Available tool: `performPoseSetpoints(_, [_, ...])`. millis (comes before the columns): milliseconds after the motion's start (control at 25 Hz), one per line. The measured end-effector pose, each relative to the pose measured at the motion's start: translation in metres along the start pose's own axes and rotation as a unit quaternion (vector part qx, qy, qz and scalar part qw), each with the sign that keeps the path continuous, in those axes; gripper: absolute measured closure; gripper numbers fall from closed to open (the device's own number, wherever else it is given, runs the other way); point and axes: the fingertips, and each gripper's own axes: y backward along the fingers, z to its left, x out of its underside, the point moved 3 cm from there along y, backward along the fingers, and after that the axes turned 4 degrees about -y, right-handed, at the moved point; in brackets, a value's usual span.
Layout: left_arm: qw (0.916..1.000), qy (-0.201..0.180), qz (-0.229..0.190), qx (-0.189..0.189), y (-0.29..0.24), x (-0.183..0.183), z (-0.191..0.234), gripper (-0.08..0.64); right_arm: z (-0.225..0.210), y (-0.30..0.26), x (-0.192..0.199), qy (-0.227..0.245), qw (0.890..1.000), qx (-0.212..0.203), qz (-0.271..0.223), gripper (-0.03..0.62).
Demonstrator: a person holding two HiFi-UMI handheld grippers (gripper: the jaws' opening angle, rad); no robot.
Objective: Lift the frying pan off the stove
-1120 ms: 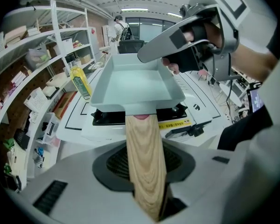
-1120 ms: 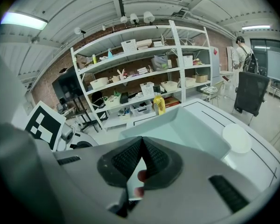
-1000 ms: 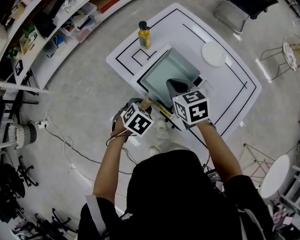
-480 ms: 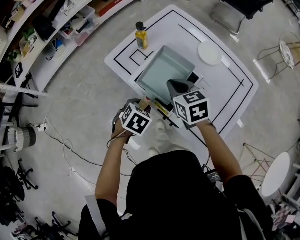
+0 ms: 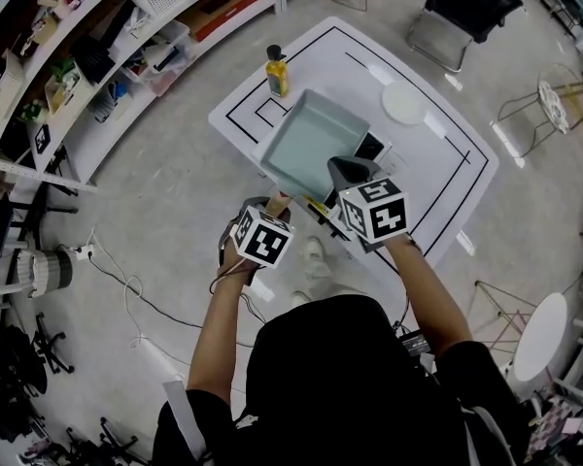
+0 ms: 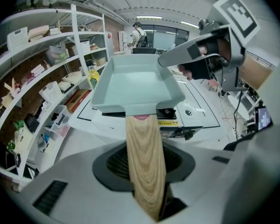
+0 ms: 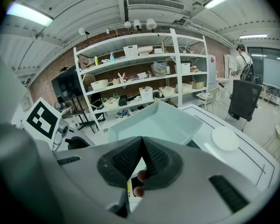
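Observation:
The frying pan (image 5: 309, 142) is square and pale green, with a light wooden handle (image 6: 144, 157). My left gripper (image 5: 276, 208) is shut on that handle and holds the pan in the air, above and left of the stove (image 5: 370, 148). In the left gripper view the pan (image 6: 137, 85) hangs over the stove's front (image 6: 170, 121). My right gripper (image 5: 343, 172) is shut on nothing, its tip beside the pan's near right corner. The right gripper view shows the pan (image 7: 154, 122) just past the closed jaws of the right gripper (image 7: 141, 160).
A yellow bottle (image 5: 277, 72) stands at the table's far left, and a white plate (image 5: 405, 103) lies at its far right. The white table (image 5: 447, 178) has black lines. Shelving (image 5: 97, 56) runs along the left and a black chair (image 5: 466, 8) stands behind.
The pan has risen off the stove and shifted left, so the stove's black top now shows at its right. Both grippers keep their hold and spacing.

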Motion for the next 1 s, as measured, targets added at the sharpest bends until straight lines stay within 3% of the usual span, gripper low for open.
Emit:
performPoseSetpoints(400, [0.9988, 0.041, -0.021, -0.014, 0.035, 0.028, -0.017, 0.427, 0.032, 0.036, 0.012, 0.011, 1.0, 0.007, -0.016, 0.591])
performPoseSetpoints(1000, [0.995, 0.061, -0.054, -0.057, 0.1, 0.072, -0.045, 0.426, 0.087, 0.09, 0.033, 0.037, 0.999, 0.006, -0.04, 0.591])
